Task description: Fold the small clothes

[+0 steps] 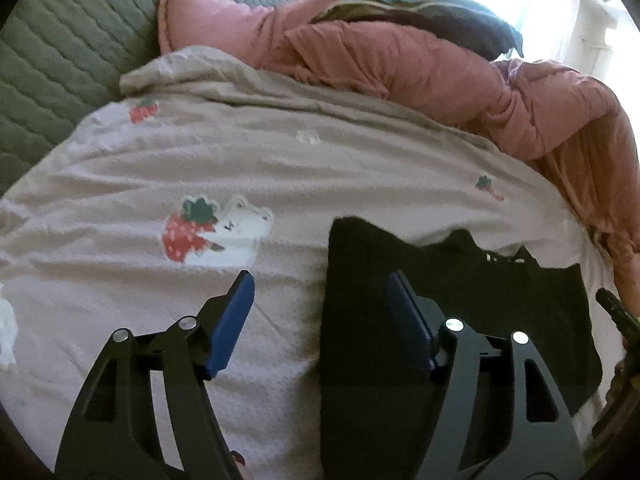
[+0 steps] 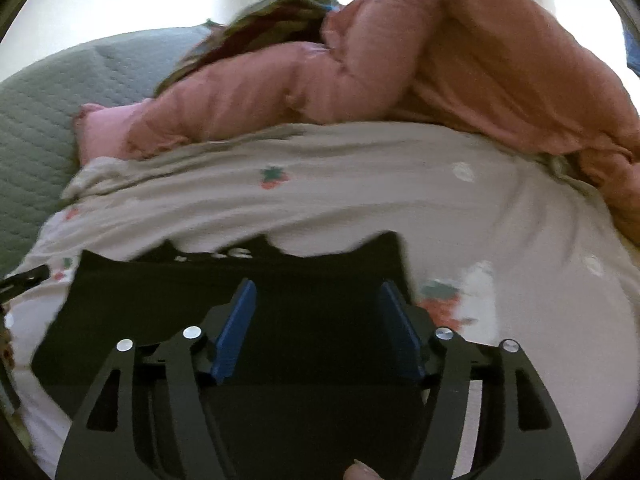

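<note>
On strawberry-print sheet [image 1: 280,152]: black garment [image 2: 240,308], white lettering unreadable; left tool [image 1: 320,292], right tool [image 2: 316,300] released.

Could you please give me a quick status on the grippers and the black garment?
Left gripper open, empty. Right gripper open, empty, above the black garment. Garment flat on the strawberry-print blanket. Pink quilt bunched behind, not in the way.

Pale bedsheet [image 1: 280,152] printed with strawberries and white bears, spread flat, lightly wrinkled. Large strawberry-and-bear print [image 1: 212,232] near sheet middle in left wrist view. Pink puffy quilt [image 1: 420,64] bunched along far edge of sheet. Dark multicoloured cloth [image 1: 420,12] lying on top of quilt. Green quilted cover [image 1: 60,60] off to left, beside pink pillow [image 1: 200,16].
</note>
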